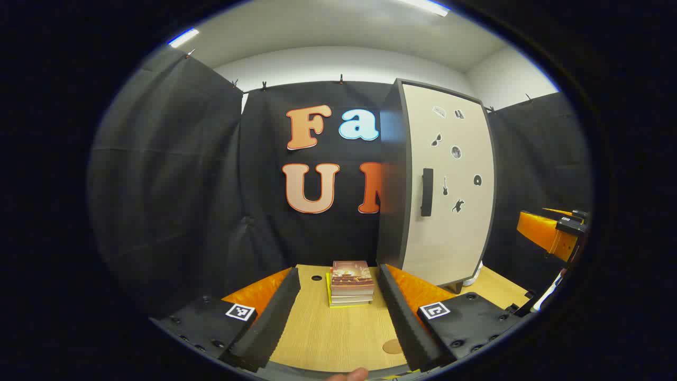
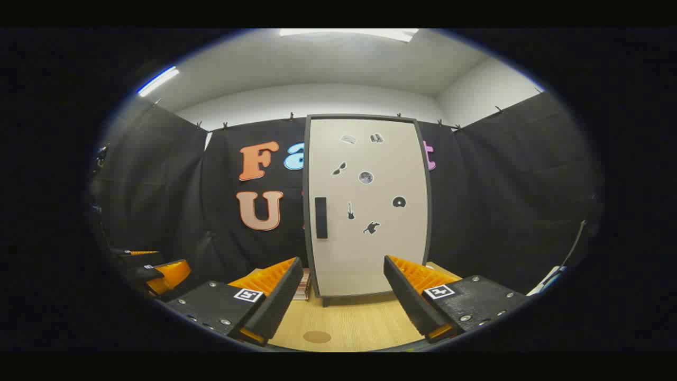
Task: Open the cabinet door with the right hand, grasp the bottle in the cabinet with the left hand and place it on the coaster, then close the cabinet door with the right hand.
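A tall cabinet (image 2: 367,211) with a pale door and dark frame stands at the back of the wooden table; its door is closed, with a dark handle (image 2: 320,217) on the left side. The left gripper view has the same cabinet (image 1: 447,185) at the right, its handle (image 1: 427,192) facing me. A round brown coaster (image 2: 317,336) lies on the table near the front, seen too as the coaster (image 1: 392,346). My right gripper (image 2: 344,296) is open, facing the door from a distance. My left gripper (image 1: 338,312) is open over the table. The bottle is hidden.
A stack of books (image 1: 351,283) lies on the table (image 1: 328,338) left of the cabinet. The other gripper (image 1: 552,233) shows at the far right of the left gripper view. Black cloth walls close in the booth on three sides.
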The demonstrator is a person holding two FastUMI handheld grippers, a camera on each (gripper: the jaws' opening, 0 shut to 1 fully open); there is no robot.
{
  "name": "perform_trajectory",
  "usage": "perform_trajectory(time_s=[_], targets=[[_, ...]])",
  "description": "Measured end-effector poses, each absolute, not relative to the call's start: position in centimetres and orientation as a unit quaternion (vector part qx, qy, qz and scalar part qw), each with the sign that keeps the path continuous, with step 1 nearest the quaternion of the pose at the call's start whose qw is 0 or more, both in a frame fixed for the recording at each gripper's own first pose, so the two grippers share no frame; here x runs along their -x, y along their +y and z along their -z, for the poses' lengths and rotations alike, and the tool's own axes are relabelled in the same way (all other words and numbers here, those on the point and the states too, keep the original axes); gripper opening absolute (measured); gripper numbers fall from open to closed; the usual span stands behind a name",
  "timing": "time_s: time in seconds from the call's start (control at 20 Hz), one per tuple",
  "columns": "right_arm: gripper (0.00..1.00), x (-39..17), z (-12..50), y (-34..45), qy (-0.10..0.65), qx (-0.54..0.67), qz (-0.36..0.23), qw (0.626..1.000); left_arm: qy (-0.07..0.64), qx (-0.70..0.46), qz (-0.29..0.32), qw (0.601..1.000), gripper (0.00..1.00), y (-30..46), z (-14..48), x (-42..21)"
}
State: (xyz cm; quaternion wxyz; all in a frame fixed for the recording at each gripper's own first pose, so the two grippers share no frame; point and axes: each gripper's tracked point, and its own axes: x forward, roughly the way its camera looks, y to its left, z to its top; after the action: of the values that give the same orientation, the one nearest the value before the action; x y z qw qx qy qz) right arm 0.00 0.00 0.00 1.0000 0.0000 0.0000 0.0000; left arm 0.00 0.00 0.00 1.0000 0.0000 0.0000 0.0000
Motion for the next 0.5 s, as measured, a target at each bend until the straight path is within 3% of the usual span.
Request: perform_trajectory(time_s=[0.5], targets=[[0.95, -0.6, 0.1, -1.3, 0.006, -0.001, 0.012, 1.000, 0.005, -0.009, 0.004, 1.000, 0.97, 0.5, 0.6, -1.3]])
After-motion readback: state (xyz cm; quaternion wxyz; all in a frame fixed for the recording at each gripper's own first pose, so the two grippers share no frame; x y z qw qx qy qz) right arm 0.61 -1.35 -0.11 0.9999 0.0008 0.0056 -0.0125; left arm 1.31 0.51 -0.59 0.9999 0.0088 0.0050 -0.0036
